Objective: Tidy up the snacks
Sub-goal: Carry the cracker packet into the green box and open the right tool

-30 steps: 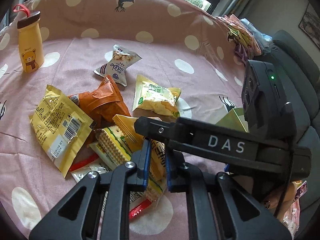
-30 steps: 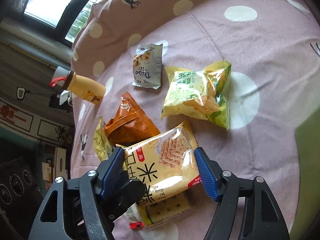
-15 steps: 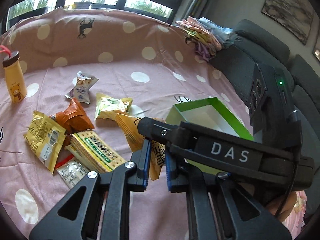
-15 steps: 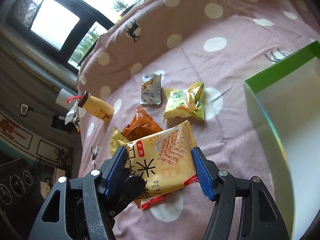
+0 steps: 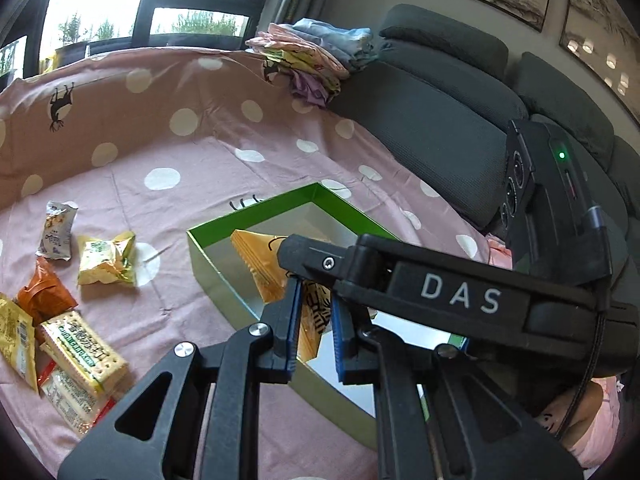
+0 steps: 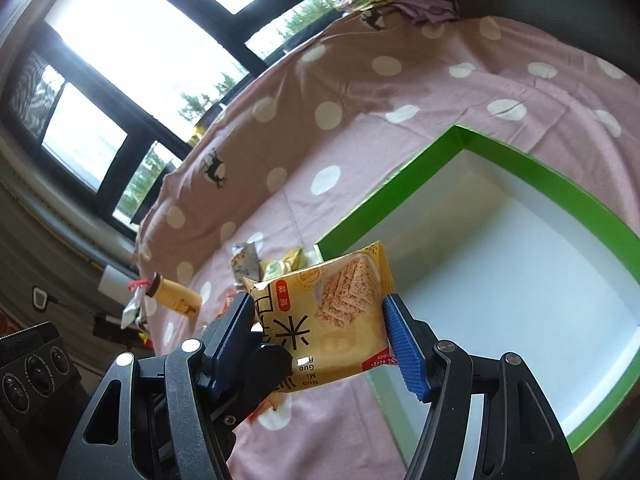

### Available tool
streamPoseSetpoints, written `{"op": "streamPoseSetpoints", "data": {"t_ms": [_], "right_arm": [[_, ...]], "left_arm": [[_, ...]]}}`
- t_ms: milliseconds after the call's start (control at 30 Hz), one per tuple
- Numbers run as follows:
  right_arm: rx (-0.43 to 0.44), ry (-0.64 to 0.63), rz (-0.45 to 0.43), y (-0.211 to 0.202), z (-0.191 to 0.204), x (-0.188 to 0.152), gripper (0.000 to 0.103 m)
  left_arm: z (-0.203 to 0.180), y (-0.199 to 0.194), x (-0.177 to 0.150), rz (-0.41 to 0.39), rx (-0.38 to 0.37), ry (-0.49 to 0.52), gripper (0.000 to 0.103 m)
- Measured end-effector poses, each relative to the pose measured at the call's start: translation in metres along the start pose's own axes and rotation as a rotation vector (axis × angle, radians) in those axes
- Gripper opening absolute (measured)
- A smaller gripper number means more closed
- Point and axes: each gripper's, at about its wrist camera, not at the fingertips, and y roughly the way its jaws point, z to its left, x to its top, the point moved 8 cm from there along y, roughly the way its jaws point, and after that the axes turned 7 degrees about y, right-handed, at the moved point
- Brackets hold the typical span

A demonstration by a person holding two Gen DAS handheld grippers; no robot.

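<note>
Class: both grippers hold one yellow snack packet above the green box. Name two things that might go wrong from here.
1. The left gripper pinches only the packet's edge while the right gripper spans its width; uneven release could leave it dangling or twisting.
2. The packet hangs near the box's near wall, so an early drop might land it on the rim or the pink cloth.
</note>
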Motion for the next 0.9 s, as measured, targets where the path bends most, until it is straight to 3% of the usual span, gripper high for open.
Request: {"op": "streamPoseSetpoints", "data": {"t_ms": [267, 500, 700, 800, 867, 900], "right_arm": [[-0.132, 0.093, 0.034, 0.007, -0.055, 0.007, 0.068], [-0.196, 0.137, 0.067, 0.013, -0.084, 0.006, 0.068], [-0.198, 0.161, 0.087, 0.019, -0.092, 0.004, 0.068], [-0.150, 0.156, 0.080, 0.017, -0.084, 0.005, 0.068], [-0.155, 0.137, 0.080, 0.017, -0.079, 0.005, 0.069], [-0.164, 0.127, 0.071, 0.016, -0.077, 0.005, 0.069]], "left_arm": [[-0.013, 0.045, -0.010, 0.112, -0.041, -0.028, 0.012], [-0.017, 0.067, -0.023, 0.186, -0.034, -0.054, 0.014], [-0.013, 0.075, -0.035, 0.234, -0.044, -0.112, 0.016], [-0.012, 0.067, -0.031, 0.206, -0.017, -0.095, 0.023], [-0.005, 0.057, -0.030, 0.179, 0.018, -0.101, 0.046], [-0.001, 0.051, -0.029, 0.170, 0.033, -0.106, 0.052]]}}
